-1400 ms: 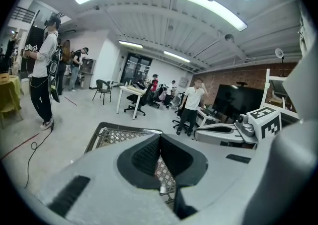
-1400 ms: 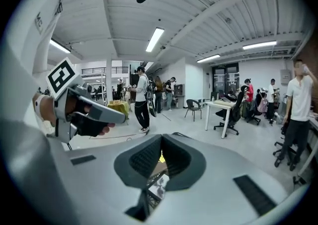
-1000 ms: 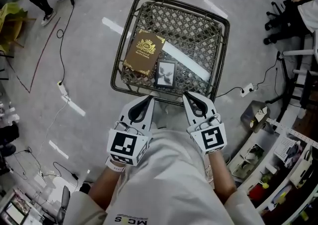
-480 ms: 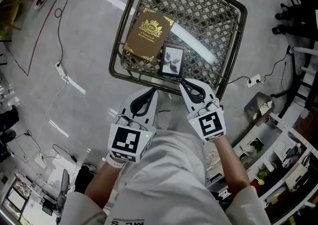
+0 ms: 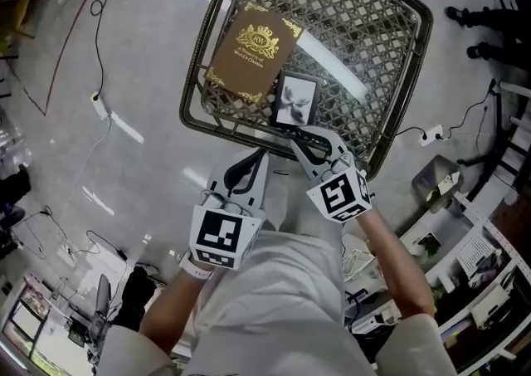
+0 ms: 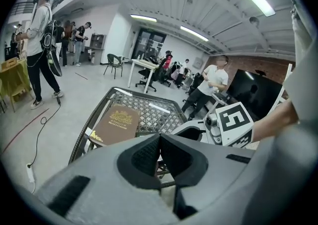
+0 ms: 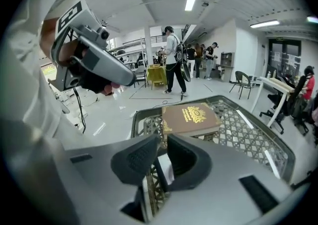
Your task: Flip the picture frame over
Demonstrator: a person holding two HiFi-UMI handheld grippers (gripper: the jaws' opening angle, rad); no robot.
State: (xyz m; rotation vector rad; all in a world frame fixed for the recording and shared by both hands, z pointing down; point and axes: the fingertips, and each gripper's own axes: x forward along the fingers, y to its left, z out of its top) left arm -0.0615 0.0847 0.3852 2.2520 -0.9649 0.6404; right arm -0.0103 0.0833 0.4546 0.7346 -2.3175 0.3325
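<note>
Surface point(image 5: 357, 26) of dark lattice weave inspected from above, standing on a grey floor point(image 5: 124, 75). Two items lie on it, both toward its near edge.

Item one: brown book point(image 5: 253, 52) with gold print, lying flat and cover up at the 9 o'clock side of the weave.

Item two: picture frame point(image 5: 296, 100), small and dark-edged, lying flat with its picture side up. It sits just beside the book at the book's 4 o'clock, close to the near rim. Whether the two touch cannot be told.

Left claw point(image 5: 260, 153): pads pressed together with nothing between them, as its own view shows. It hangs off the surface at the rim's 6 o'clock, short of both items, pointing toward the book's near edge.

Right claw point(image 5: 297, 138): pads a narrow gap apart. It sits over the near rim at the frame's 6 o'clock, tips just at the frame's near edge. In its own view a pale strip with a dark border shows through the gap, above the lattice. Whether either pad touches the frame cannot be told.

Marker cubes: the left one point(image 5: 220, 236) is level and the right one point(image 5: 338, 196) is tilted.

Cable point(image 5: 98, 34) runs across the floor at the surface's 9 o'clock, well apart from it.
</note>
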